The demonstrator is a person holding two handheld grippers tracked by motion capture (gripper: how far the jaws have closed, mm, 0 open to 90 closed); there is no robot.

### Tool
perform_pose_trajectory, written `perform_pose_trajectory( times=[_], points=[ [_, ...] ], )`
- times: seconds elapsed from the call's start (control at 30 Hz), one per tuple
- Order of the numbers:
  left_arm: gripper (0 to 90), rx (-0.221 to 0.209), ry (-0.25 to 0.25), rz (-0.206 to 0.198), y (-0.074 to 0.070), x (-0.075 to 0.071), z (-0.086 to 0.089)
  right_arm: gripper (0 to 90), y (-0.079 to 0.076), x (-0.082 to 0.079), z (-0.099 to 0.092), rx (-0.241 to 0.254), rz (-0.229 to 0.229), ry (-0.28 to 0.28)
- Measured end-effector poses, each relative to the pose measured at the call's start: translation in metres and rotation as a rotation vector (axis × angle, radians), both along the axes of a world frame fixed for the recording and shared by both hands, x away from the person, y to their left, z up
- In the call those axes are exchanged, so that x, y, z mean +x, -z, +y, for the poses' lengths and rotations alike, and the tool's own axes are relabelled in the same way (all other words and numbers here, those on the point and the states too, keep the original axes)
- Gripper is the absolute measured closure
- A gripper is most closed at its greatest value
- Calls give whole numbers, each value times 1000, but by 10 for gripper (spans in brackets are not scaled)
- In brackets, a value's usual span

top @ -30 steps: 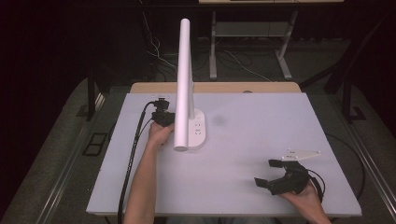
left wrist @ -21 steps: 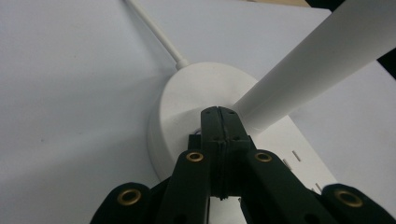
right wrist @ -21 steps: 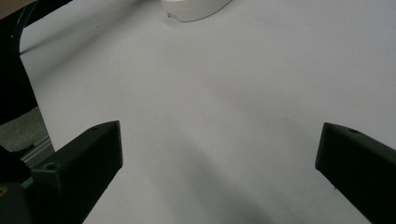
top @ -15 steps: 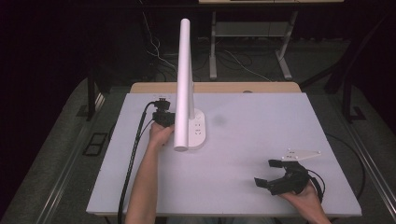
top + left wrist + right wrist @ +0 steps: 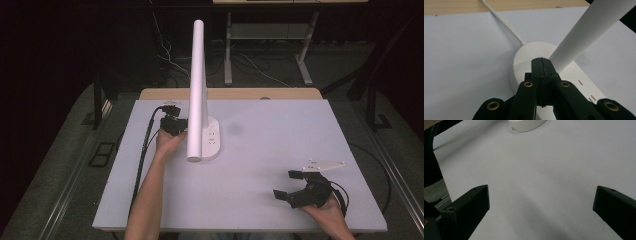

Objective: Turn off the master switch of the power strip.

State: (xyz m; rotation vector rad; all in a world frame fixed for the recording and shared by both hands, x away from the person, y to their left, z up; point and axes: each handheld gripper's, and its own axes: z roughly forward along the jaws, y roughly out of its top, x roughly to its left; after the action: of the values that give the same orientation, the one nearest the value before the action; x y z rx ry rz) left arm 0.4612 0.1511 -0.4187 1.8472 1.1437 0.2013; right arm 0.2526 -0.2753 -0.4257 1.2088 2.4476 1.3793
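Note:
A white desk lamp stands left of the middle of the white table [image 5: 280, 135]. Its tall tube [image 5: 197, 90] rises from an oval base [image 5: 214, 139]. My left gripper [image 5: 175, 125] is at the base's left side. In the left gripper view its jaws are pressed together with nothing between them, and the left gripper's tip [image 5: 541, 61] sits on the base [image 5: 524, 57] right where the tube [image 5: 589, 30] starts. My right gripper [image 5: 287, 185] rests at the front right, jaws wide open and holding nothing. The same right gripper [image 5: 541, 202] faces bare table, with the lamp base [image 5: 526, 125] far ahead.
The lamp's white cord [image 5: 501, 23] runs from the base toward the wooden back edge [image 5: 235, 93]. A black cable [image 5: 145, 150] trails along the table's left side. The floor around the table is dark, with desk legs [image 5: 228, 55] behind.

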Motion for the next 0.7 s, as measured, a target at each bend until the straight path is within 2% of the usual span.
perform_pose_trajectory(
  times=[0.27, 0.4, 0.5, 0.63, 0.7],
  points=[
    [900, 15, -22, -28, -14, -7, 10, 0, 0, 0, 0, 1, 0, 0],
    [899, 21, -11, -39, -23, -11, 17, 0, 0, 0, 0, 2, -1, 1],
    [896, 8, -9, -54, -28, -16, 22, 0, 0, 1, 0, 0, -5, -2],
    [808, -6, 6, -58, -33, -24, 29, 0, 0, 1, 0, 1, -5, 2],
    [752, -32, -1, -64, -35, -28, 32, 0, 0, 1, 0, 0, -5, 0]
  ],
)
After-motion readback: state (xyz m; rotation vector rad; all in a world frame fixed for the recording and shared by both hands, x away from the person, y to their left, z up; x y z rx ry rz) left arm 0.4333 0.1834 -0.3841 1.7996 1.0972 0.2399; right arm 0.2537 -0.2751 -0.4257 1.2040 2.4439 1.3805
